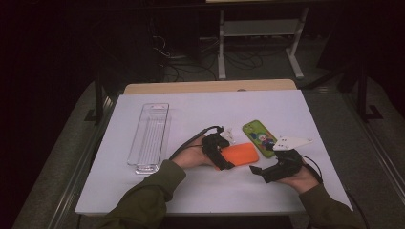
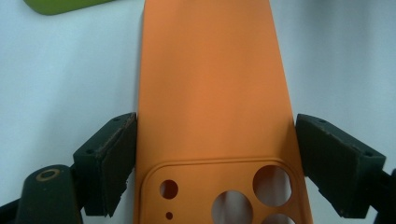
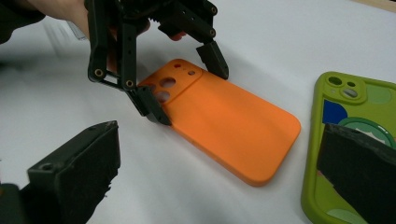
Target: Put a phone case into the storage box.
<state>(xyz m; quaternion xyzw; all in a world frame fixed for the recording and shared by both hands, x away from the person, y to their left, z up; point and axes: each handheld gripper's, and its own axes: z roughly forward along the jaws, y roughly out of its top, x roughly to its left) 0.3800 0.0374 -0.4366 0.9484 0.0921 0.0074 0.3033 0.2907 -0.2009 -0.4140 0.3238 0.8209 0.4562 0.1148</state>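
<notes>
Left gripper point(image 1: 220, 151) straddles the camera end of the orange phone case point(image 1: 240, 153), one jaw against each long edge; in the left gripper view the left pad touches the case's edge point(image 2: 210, 93) and the right pad sits at or just off the other edge, so whether it is fully clamped I cannot tell. That case lies flat, back up, near the middle of the tabletop point(image 1: 191, 114), and in the right gripper view point(image 3: 224, 121) its rounded far end is free, with bare white surface in front of it and along its near long edge. Just beside that far end, slightly apart from it, lies a green phone case point(image 1: 258, 137), also back up, showing a coloured picture point(image 3: 348, 126). The right gripper point(image 1: 267, 171) hovers near the front of the tabletop, its jaws spread wide with nothing between them, pointing toward the orange case; one of its jaws overlaps the green case in its own view. A clear plastic tray point(image 1: 149, 138) stands well apart on the left side, its long edges running away from the person. Around it, and along the front and far edges of the tabletop, the surface is open.
</notes>
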